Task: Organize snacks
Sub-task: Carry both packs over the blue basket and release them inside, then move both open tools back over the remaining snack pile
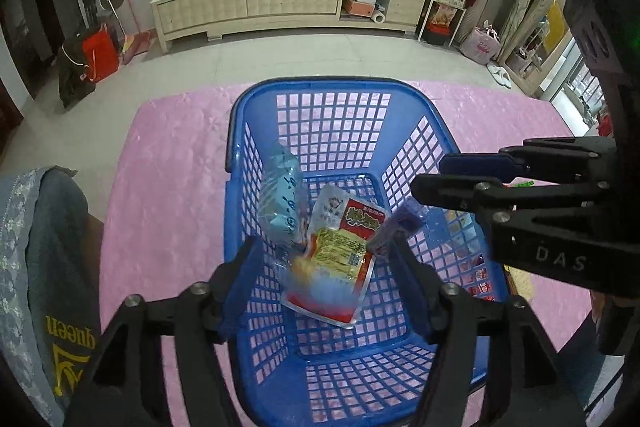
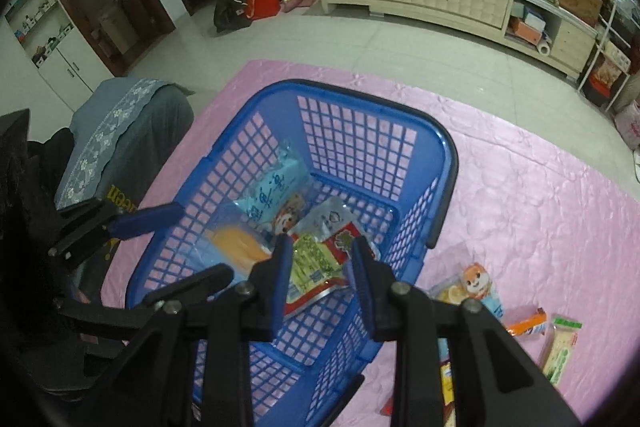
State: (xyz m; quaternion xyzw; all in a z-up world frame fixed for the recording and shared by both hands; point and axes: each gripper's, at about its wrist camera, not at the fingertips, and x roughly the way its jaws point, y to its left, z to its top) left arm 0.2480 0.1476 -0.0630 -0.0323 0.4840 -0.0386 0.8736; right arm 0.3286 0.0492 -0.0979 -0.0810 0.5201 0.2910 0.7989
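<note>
A blue plastic basket [image 1: 240, 163] [image 2: 448, 155] stands on a pink cloth. Inside lie a red and yellow snack packet [image 1: 348, 251] [image 2: 320, 255] and a light blue packet [image 1: 280, 203] [image 2: 276, 187]; the right wrist view also shows an orange packet [image 2: 236, 243]. My left gripper [image 1: 324, 255] is open above the basket's near side, with a blurred packet dropping between its fingers. My right gripper [image 2: 320, 259] is open and empty over the basket; it shows in the left wrist view [image 1: 432, 175] at the right rim.
Several loose snack packets [image 2: 476, 287] [image 2: 560, 347] lie on the pink cloth [image 2: 540, 219] right of the basket. A grey garment [image 2: 120, 139] lies at the cloth's left edge. A long cream cabinet [image 1: 280, 3] stands across the tiled floor.
</note>
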